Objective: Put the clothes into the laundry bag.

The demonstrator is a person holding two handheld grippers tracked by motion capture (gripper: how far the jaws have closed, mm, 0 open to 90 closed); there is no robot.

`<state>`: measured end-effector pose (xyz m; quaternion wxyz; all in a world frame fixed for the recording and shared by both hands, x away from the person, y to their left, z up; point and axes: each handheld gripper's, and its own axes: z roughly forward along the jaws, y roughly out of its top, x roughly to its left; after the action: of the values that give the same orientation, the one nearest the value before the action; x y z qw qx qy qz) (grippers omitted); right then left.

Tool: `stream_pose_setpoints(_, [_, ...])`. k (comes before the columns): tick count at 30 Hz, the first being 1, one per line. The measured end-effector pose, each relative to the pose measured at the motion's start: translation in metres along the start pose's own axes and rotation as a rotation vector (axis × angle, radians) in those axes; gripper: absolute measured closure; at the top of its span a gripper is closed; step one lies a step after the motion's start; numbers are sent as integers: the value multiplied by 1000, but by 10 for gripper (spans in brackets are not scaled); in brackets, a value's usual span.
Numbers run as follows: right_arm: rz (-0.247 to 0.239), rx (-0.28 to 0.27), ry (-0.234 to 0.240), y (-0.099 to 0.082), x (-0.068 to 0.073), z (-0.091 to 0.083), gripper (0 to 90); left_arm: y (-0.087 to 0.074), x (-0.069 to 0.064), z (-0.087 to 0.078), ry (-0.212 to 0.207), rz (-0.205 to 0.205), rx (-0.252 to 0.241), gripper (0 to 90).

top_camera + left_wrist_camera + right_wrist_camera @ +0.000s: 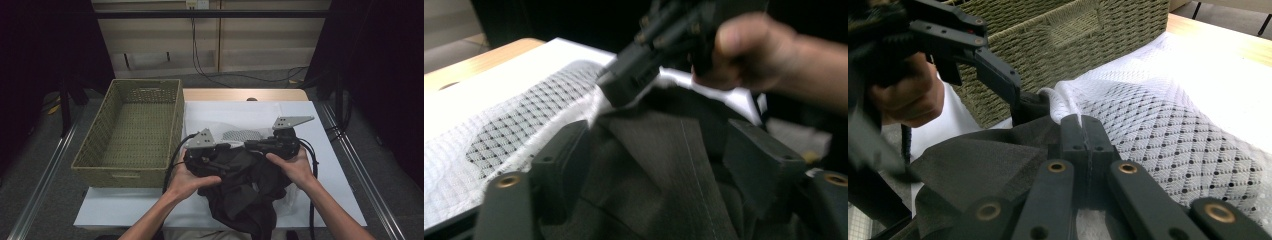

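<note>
Right gripper view: my right gripper (1082, 131) pinches the limp dark garment (983, 165); my left gripper (659, 160) gapes around a fold; grab hems.

1. The high view looked forward and down over the worktop (340, 165).
2. Both gripper views sat close, just above the cloth.
3. All three shared the dark garment (245, 185) and white mesh fabric (1168, 125).

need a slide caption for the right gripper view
Right gripper shut on white mesh cloth beside dark garment, wicker basket behind.
</note>
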<state>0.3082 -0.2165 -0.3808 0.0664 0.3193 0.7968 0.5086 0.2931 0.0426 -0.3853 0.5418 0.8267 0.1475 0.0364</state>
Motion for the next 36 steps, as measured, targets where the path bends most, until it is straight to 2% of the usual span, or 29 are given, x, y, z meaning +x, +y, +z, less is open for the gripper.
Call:
stream_pose_setpoints(2, [-3, 2, 0, 0, 0, 0, 899, -2, -5, 6, -49, -9, 39, 193])
stream_pose_setpoints(4, [2, 1, 2, 0, -1, 0, 899, -4, -13, 14, -76, 15, 64, 112])
stream_pose_setpoints(7, [1, 0, 3, 0, 0, 0, 899, -7, -23, 28, -129, 40, 110, 97])
stream_pose_setpoints(9, [2, 0, 4, 0, 0, 0, 899, -8, -27, 41, -126, 76, 168, 72])
stream_pose_setpoints(10, [3, 0, 6, 0, 0, 1, 899, -9, -28, 47, -137, 76, 183, 44])
stream_pose_setpoints(11, [4, 1, 7, 0, -1, 1, 899, -10, -30, 52, -127, 79, 197, 36])
stream_pose_setpoints(13, [8, 7, 4, -1, -1, 2, 899, -16, -34, 63, -126, 100, 189, 16])
stream_pose_setpoints(14, [7, 9, 6, -1, -1, 2, 899, -19, -34, 67, -117, 102, 205, 14])
stream_pose_setpoints(16, [13, 9, 4, -1, -2, 2, 899, -26, -29, 77, -137, 83, 255, 18])
stream_pose_setpoints(17, [12, 9, 6, -2, -2, 2, 899, -29, -27, 81, -111, 82, 262, 36])
stream_pose_setpoints(18, [9, 11, 7, -2, -2, 2, 899, -33, -24, 84, -98, 80, 278, 112])
stream_pose_setpoints(19, [9, 11, 7, -2, -2, 2, 899, -35, -21, 86, -78, 77, 281, 112])
stream_pose_setpoints(21, [8, 13, 5, -2, -1, 3, 899, -34, -17, 85, -57, 61, 273, 273])
stream_pose_setpoints(22, [3, 12, 7, -2, 0, 4, 899, -34, -15, 84, -41, 69, 269, 463])
stream_pose_setpoints(23, [3, 12, 7, -2, 0, 4, 899, -34, -12, 82, -33, 62, 260, 463])
stream_pose_setpoints(24, [4, 16, 11, -1, 1, 4, 899, -33, -10, 81, -32, 37, 260, 527])
stream_pose_setpoints(25, [3, 17, 10, -1, 2, 4, 899, -33, -9, 81, -19, 28, 236, 562])
stream_pose_setpoints(27, [0, 16, 13, 0, 2, 3, 899, -28, -8, 80, 5, 25, 246, 602])
stream_pose_setpoints(29, [3, 10, 10, 1, 3, 1, 899, -20, -7, 77, 56, 29, 245, 627])
stream_pose_setpoints(30, [3, 4, 8, 2, 3, -1, 899, -19, -6, 76, 91, 36, 204, 634])
stream_pose_setpoints(31, [6, -1, 0, 4, 4, -4, 899, -18, 0, 73, 104, 25, 210, 638])
stream_pose_setpoints(32, [6, -8, -1, 5, 6, -7, 900, -18, 7, 70, 103, -10, 206, 640])
stream_pose_setpoints(33, [0, -17, 4, 7, 8, -10, 900, -19, 10, 69, 111, -30, 179, 642])
stream_pose_setpoints(34, [-6, -27, 10, 9, 11, -14, 900, -18, 12, 68, 130, -30, 187, 643])
stream_pose_setpoints(36, [-22, -40, 19, 14, 17, -18, 900, -16, 14, 68, 142, -44, 162, 645])
